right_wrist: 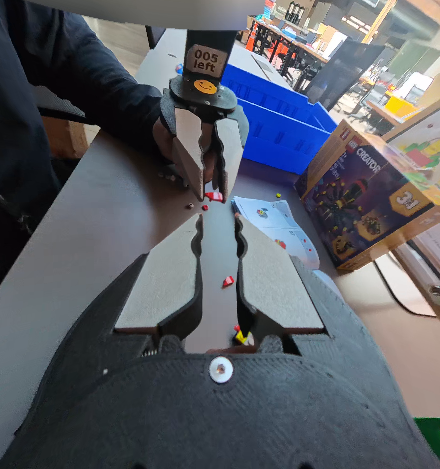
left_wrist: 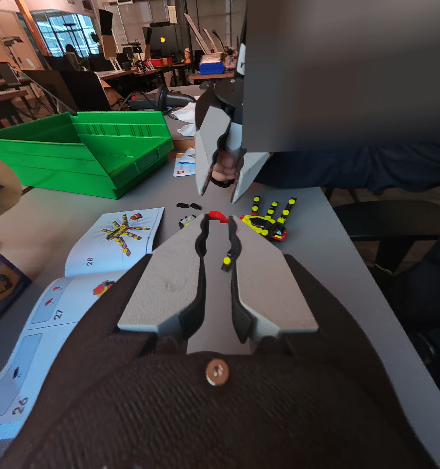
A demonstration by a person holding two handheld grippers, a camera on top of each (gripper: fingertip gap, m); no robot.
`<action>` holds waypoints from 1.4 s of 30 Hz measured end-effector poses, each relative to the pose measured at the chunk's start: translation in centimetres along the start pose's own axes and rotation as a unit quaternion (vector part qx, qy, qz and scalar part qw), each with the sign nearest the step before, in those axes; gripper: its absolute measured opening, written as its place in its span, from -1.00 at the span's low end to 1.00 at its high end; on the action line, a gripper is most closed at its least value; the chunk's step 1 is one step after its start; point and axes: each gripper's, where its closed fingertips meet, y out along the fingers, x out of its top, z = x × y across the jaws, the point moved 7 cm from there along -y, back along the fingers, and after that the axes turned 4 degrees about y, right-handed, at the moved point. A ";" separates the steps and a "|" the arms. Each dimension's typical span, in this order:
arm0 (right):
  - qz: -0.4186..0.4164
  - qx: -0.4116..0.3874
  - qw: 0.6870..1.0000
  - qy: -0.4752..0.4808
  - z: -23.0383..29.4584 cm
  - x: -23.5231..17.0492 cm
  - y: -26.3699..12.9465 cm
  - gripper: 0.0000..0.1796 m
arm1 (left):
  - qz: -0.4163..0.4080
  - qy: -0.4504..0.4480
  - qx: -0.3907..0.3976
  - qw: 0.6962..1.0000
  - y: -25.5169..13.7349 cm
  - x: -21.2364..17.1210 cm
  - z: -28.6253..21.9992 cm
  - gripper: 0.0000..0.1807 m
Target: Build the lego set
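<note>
Two handheld grippers face each other tip to tip over a grey table (left_wrist: pixel 328 266) strewn with bricks. The left gripper (left_wrist: pixel 218 218) has its fingertips set on either side of a red sloped brick (left_wrist: pixel 217 216); from the right wrist view the same piece (right_wrist: pixel 214 196) sits between those tips at table level, apparently pinched, though contact on both sides cannot be confirmed. The right gripper (right_wrist: pixel 218 215) hovers just short of it with jaws parted and nothing between them.

Just to the right of the left gripper's tips lies the partly built model (left_wrist: pixel 269 223), a red, black and yellow body with three studded black legs fanning away. A black strip with a yellow stud (left_wrist: pixel 227 261) lies between the left gripper's fingers, nearer the camera. To the left of that gripper, the instruction booklet (left_wrist: pixel 117 241) lies open, with a green bin (left_wrist: pixel 87 152) beyond it. A second red slope (right_wrist: pixel 228 281) rests on the table between the right gripper's fingers, and the set's box (right_wrist: pixel 366 203) stands to its right.

The red brick is likely light, rigid and glossy, so it may skate or pop free under a skewed squeeze; the flat vertical side walls look the safer hold, not the slanted face.
</note>
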 end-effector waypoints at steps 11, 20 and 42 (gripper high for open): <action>0.011 0.013 0.999 -0.034 1.4 0.3 1.1 -0.94 | 0.000 -0.005 -0.038 0.999 0.6 -0.1 -0.9 -0.87; 0.005 0.001 0.997 -0.078 1.8 0.7 1.0 -0.94 | -0.016 -0.032 -0.051 0.998 0.5 0.1 -1.0 -0.87; 0.037 -0.067 0.968 -0.240 3.0 0.9 1.4 -0.92 | -0.024 -0.117 -0.090 0.989 0.7 0.0 -0.7 -0.87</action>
